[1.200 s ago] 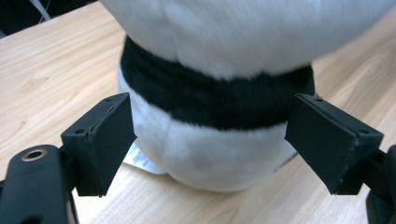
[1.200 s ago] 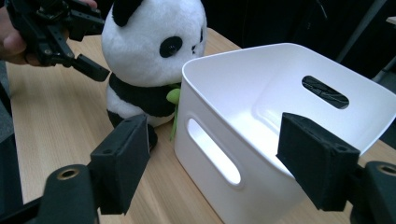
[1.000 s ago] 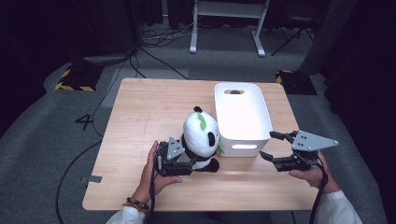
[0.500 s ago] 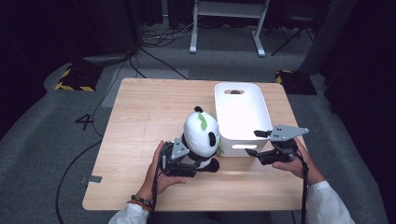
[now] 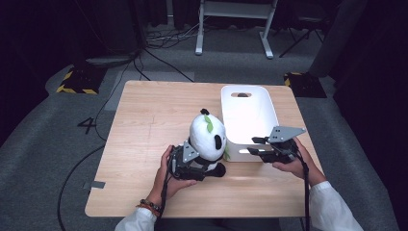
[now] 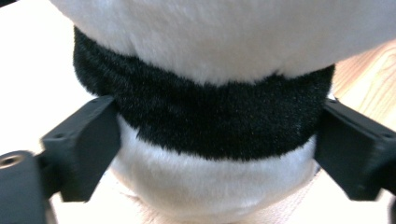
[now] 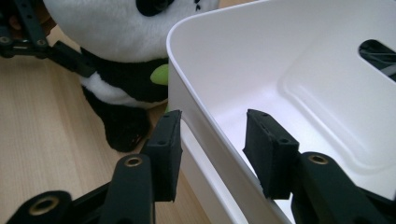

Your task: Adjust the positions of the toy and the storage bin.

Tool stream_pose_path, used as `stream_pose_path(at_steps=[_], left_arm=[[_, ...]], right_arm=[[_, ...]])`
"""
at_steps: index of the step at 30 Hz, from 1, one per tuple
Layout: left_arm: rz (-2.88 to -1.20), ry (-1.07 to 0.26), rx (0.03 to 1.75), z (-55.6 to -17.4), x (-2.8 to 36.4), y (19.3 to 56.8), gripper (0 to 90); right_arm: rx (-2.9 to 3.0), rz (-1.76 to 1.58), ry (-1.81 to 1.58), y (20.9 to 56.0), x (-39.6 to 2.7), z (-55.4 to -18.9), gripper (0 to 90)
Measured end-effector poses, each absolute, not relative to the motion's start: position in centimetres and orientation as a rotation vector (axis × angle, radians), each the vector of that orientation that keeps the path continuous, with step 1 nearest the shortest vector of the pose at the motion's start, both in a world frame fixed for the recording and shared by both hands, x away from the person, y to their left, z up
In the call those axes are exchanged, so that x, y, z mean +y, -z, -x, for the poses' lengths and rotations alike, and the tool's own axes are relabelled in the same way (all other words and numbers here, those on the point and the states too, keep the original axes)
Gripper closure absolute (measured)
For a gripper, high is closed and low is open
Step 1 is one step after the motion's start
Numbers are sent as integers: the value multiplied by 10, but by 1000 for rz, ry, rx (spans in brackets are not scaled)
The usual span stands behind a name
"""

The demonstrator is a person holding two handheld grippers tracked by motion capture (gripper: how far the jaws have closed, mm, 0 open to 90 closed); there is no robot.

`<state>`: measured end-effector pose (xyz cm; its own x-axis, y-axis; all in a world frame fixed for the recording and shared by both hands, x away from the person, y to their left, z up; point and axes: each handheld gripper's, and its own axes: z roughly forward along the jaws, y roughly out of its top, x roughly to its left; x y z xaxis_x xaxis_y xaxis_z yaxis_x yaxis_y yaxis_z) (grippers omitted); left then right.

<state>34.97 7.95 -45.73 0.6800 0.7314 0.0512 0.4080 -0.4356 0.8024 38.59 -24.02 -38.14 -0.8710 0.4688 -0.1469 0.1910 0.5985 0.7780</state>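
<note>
— So, what is the left gripper (image 5: 208,169) doing?

— Its jaws stand wide on either side of the plush panda (image 5: 208,139); in the left gripper view the black pads press into the black band of fur on both flanks, so it is clamped on the toy. They have just been easing a little wider.

— And the right gripper (image 7: 212,154)?

— Its jaws straddle the near wall of the white bin (image 7: 289,60), one pad outside, one inside. They have just been closing, yet a gap shows at the inner pad, so the wall is not pinched.

— Where do the things sit?

— The panda stands upright on the wooden table (image 5: 144,115), touching the bin's left side near its front corner.
</note>
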Motion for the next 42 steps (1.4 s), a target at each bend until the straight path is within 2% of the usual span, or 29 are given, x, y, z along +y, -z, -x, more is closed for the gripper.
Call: stream_pose_path(at_steps=[2,3,5,10,15,19,27,34,42], left_arm=[[-2083,-514,883,-350,81,458,131],[-2091,-512,878,-351,81,457,185],[-2111,-516,868,-352,82,456,238],[-2131,-532,856,-354,82,454,327],[-2124,-545,863,-361,87,454,426],[-2124,-576,881,-362,88,454,434],[-2111,-563,910,-366,101,454,432],[-2107,-546,940,-366,116,453,433],[-2124,-558,935,-363,118,452,433]], right_arm=[[2511,-523,-1154,381,-239,-388,593],[2533,-493,-1130,380,-238,-392,642],[2550,-478,-1133,379,-239,-396,696],[2597,-436,-1163,378,-242,-402,733],[2642,-318,-1178,377,-242,-402,834],[2636,-260,-1173,377,-237,-394,882],[2641,-197,-1196,378,-236,-383,882],[2695,27,-1238,378,-228,-363,882],[2670,46,-1240,375,-226,-353,858]])
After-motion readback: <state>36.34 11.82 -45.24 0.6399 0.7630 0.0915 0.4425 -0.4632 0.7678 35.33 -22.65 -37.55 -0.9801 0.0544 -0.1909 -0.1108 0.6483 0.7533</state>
